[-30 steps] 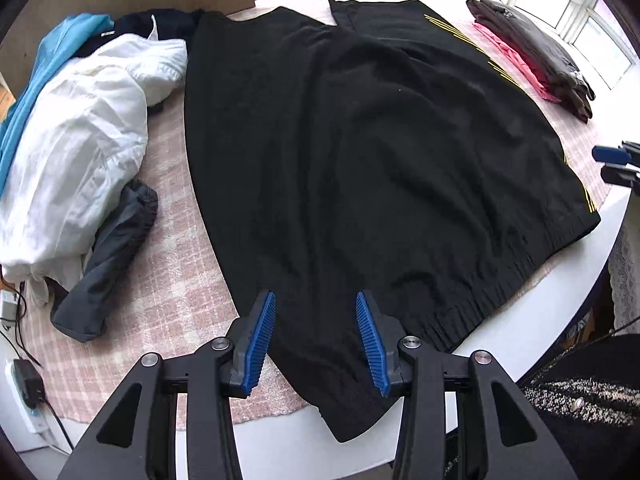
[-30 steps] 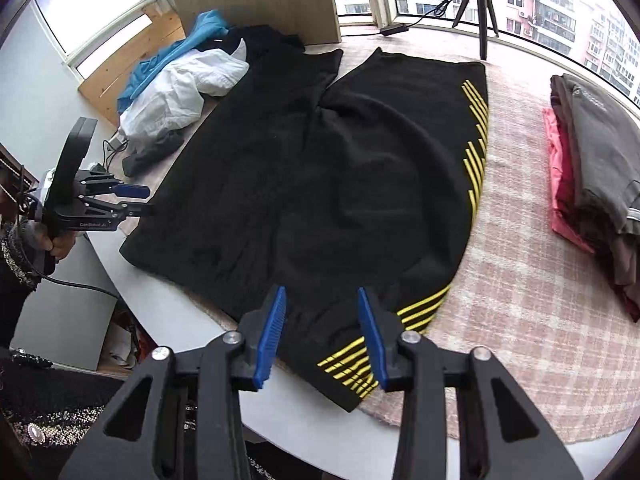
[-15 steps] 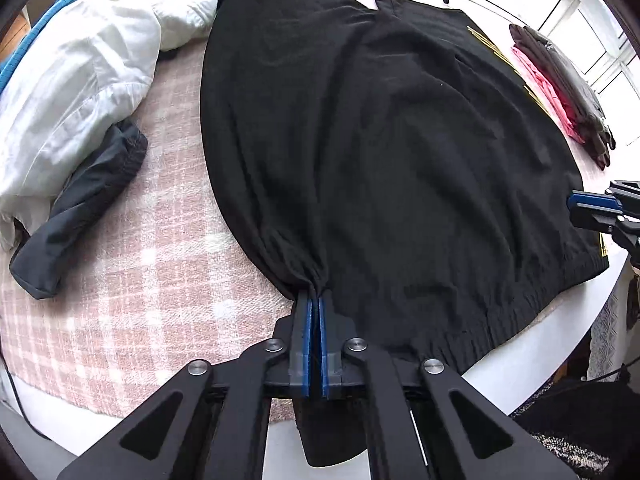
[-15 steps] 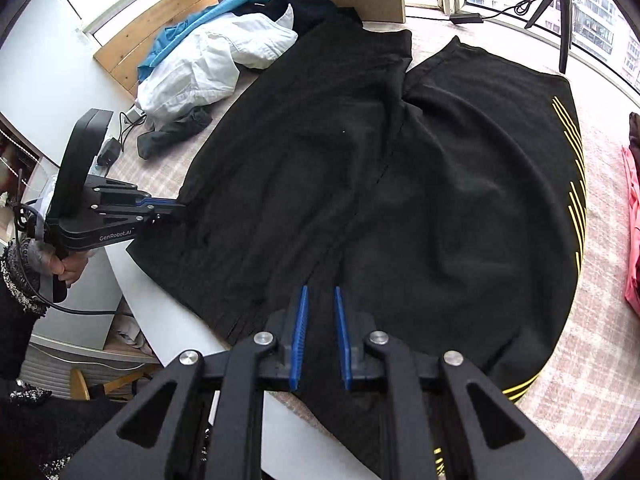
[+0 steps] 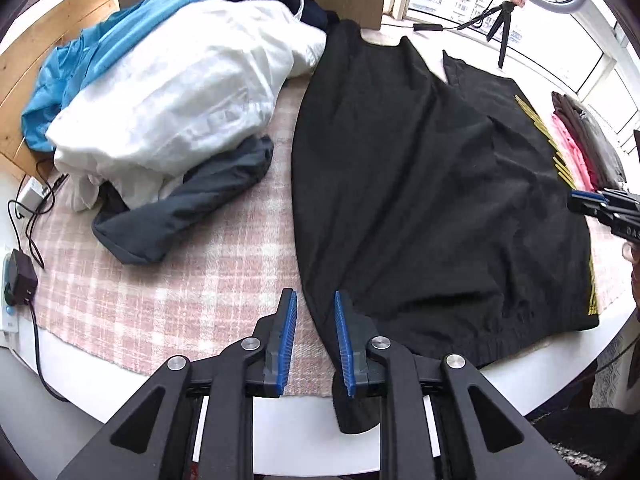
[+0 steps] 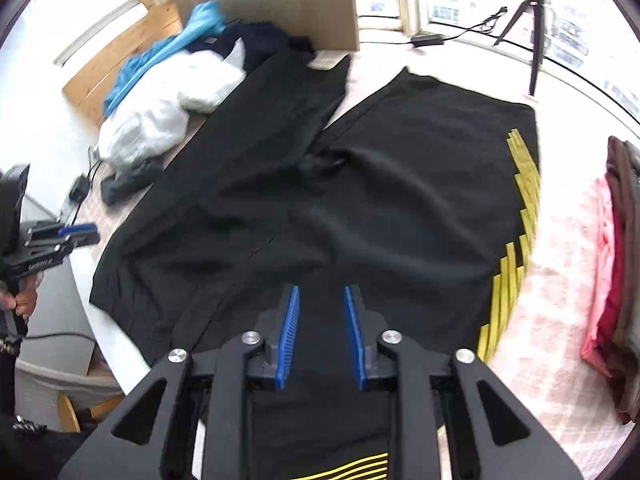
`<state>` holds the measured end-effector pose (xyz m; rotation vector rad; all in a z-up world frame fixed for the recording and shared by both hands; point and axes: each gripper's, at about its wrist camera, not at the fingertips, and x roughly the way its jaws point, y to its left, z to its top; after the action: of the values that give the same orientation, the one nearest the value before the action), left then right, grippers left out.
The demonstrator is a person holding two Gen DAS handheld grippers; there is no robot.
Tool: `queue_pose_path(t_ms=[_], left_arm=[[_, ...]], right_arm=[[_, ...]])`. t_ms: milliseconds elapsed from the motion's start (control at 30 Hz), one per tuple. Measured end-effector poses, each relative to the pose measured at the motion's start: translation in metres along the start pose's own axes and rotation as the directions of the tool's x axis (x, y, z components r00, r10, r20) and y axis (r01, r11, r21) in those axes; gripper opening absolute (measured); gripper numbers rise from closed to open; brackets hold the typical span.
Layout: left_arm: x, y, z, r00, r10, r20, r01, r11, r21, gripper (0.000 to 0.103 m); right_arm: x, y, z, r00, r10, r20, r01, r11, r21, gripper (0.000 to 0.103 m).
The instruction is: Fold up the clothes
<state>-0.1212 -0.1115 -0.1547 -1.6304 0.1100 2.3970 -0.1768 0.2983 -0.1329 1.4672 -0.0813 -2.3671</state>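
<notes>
Black trousers with yellow side stripes [image 5: 420,184] lie spread on the pink plaid cloth [image 5: 168,280], waistband at the near table edge. My left gripper [image 5: 315,338] is open at the waistband's left corner, the cloth edge between its blue pads. My right gripper [image 6: 322,336] is open just above the waistband of the trousers [image 6: 360,208], near the yellow stripes [image 6: 516,240]. Each gripper also shows in the other view: the right one [image 5: 592,202], the left one [image 6: 66,236].
A heap of unfolded clothes lies at the left: white garment [image 5: 176,100], blue one [image 5: 120,40], dark grey one [image 5: 192,208]. Folded pink and brown clothes [image 6: 616,264] are stacked at the right. Chargers and cables [image 5: 20,276] lie at the left edge. A tripod [image 6: 532,20] stands at the back.
Both grippers were shut on the waistband half a second ago and have opened. Both have pulled back a little; the waistband has shifted and lies rumpled on the table.
</notes>
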Motion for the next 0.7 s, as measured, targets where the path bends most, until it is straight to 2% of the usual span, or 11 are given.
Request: queue_pose_path(t_ms=[67,200,333,433,500,567,633,700], left_arm=[[-0.006,-0.014,0.023,0.999,-0.009,0.034,0.007,0.999,0.045,0.031],[0.002,-0.064,0.089,0.997,-0.001,0.077,-0.01,0.99,0.142,0.032],[0.06,-0.07,0.155,0.991,0.118,0.066,-0.126,0.98,0.151,0.036],[0.1,-0.063,0.18,0.989,0.149,0.025,-0.151,0.979,0.136,0.036],[0.127,-0.058,0.196,0.986,0.166,-0.003,-0.164,0.978,0.126,0.036],[0.141,-0.061,0.205,0.99,0.138,-0.023,-0.135,0.986,0.098,0.031],[0.143,-0.076,0.211,0.999,0.041,-0.023,-0.038,0.994,0.104,0.031],[0.144,-0.104,0.216,0.999,-0.037,-0.014,0.039,0.987,0.156,0.031]], right_arm=[[-0.007,-0.032,0.014,0.998,-0.045,0.036,0.043,0.997,0.065,0.029],[0.002,-0.085,0.041,0.988,-0.151,0.034,0.143,0.977,0.159,0.031],[0.014,-0.125,0.046,0.989,-0.146,0.011,0.137,0.952,0.272,0.034],[0.015,-0.135,0.036,0.992,-0.121,0.035,0.104,0.943,0.316,0.035],[0.02,-0.138,0.031,0.991,-0.13,0.025,0.115,0.942,0.314,0.038],[0.025,-0.143,0.03,0.989,-0.147,0.012,0.136,0.939,0.316,0.038],[0.03,-0.151,0.031,0.99,-0.141,0.011,0.13,0.934,0.332,0.038],[0.032,-0.156,0.037,0.99,-0.14,0.022,0.124,0.927,0.353,0.038]])
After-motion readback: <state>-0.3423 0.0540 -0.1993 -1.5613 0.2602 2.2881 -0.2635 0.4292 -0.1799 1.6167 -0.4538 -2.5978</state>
